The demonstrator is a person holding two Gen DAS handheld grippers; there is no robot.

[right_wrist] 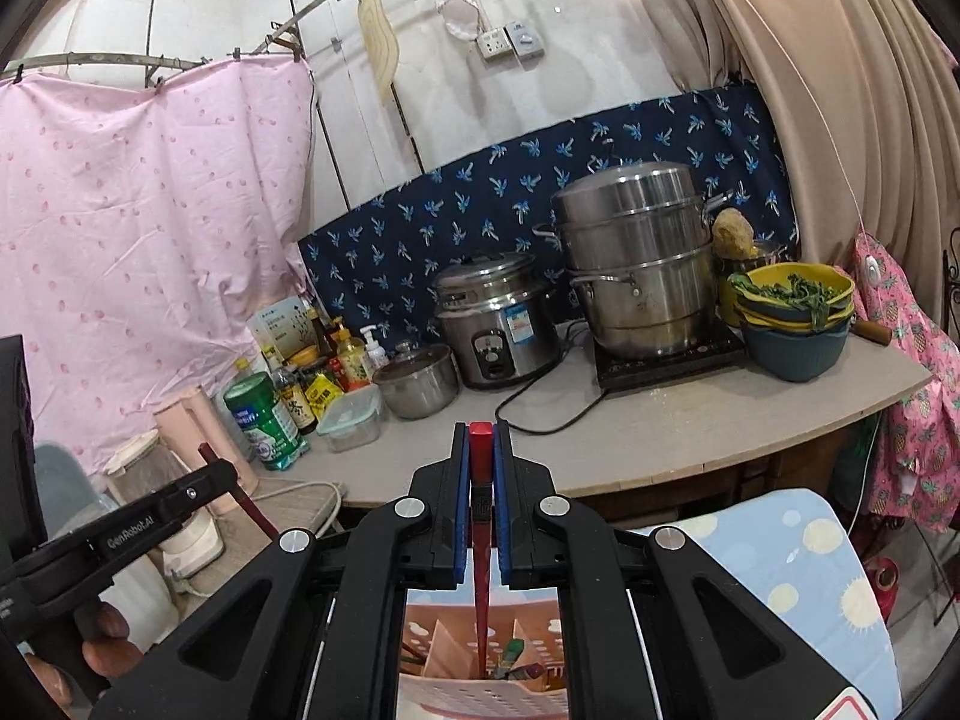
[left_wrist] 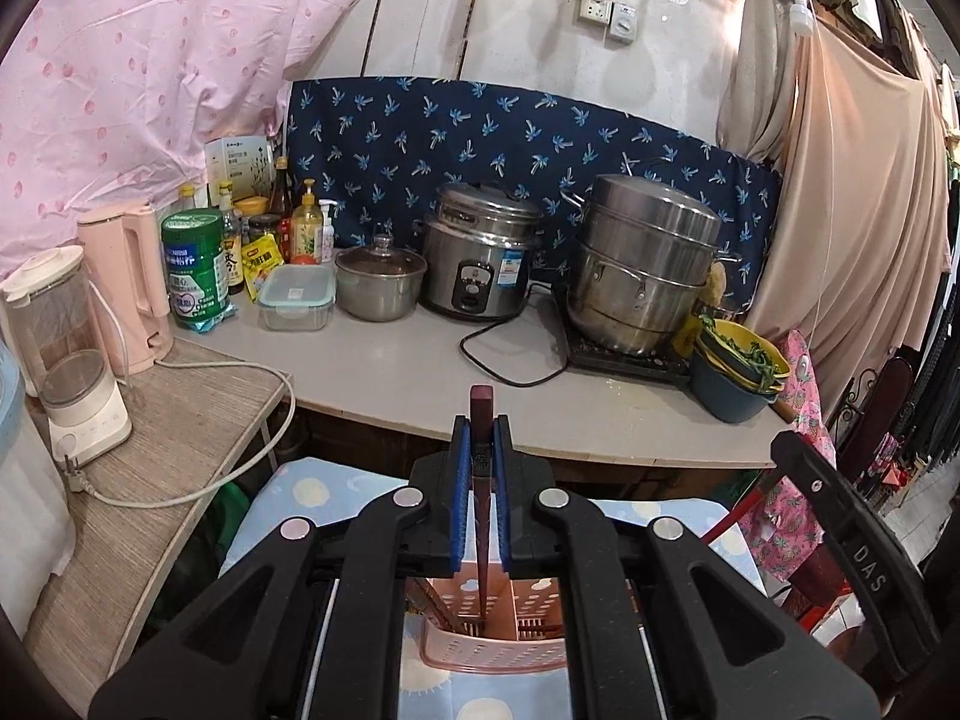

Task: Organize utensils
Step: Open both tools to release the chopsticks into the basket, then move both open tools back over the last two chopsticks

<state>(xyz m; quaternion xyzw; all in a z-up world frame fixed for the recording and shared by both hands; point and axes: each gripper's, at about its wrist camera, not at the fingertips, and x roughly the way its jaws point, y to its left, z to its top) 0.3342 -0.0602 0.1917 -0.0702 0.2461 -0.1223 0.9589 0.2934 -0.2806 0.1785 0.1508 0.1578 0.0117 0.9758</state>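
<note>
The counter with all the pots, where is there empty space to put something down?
The grey counter is bare along its front edge, ahead of the small lidded pot, rice cooker and its black cord. The back left corner is packed with bottles; the steamer and stacked bowls fill the right end.

Pink perforated holder (left_wrist: 492,630), red chopstick (right_wrist: 481,480), maroon chopstick (left_wrist: 482,438).

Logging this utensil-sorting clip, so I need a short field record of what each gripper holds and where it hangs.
left gripper: shut on dark red chopstick
right gripper: shut on bright red chopstick
below both: pink utensil holder, perforated, divided
holder contents: some utensils already inside
holder rests on: blue patterned cloth
</note>
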